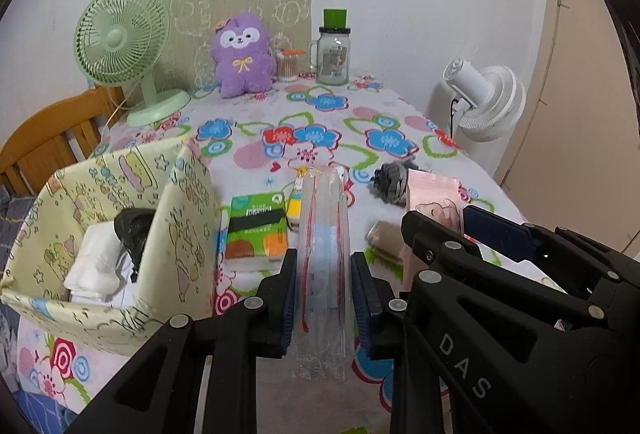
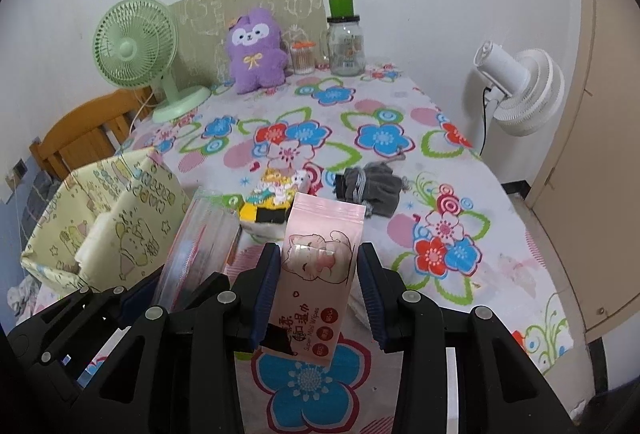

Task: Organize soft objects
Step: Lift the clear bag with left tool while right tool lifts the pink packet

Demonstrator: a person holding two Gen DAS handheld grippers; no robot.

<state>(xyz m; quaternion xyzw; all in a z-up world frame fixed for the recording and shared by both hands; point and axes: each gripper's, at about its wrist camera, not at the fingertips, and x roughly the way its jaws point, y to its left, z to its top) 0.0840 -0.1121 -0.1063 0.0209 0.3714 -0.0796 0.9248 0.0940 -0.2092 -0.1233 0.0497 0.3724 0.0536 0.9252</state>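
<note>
My left gripper (image 1: 324, 294) is shut on a clear plastic packet with red lines (image 1: 323, 254), held edge-up above the table. My right gripper (image 2: 318, 290) is shut on a pink wet-wipes pack with a cat drawing (image 2: 320, 266); it also shows in the left wrist view (image 1: 434, 199). A yellow patterned storage box (image 1: 100, 234) stands at the left, with white tissues (image 1: 96, 266) and a black item (image 1: 132, 230) inside. A green tissue pack (image 1: 258, 230), a yellow packet (image 2: 276, 197) and grey socks (image 2: 370, 185) lie on the flowered tablecloth (image 2: 440, 234).
A purple plush toy (image 1: 242, 53), green fan (image 1: 120, 45), glass jar with green lid (image 1: 334, 49) and cotton-swab tub (image 1: 288, 65) stand at the table's back. A white fan (image 2: 520, 89) is off the right edge. A wooden chair (image 1: 52, 137) is at the left.
</note>
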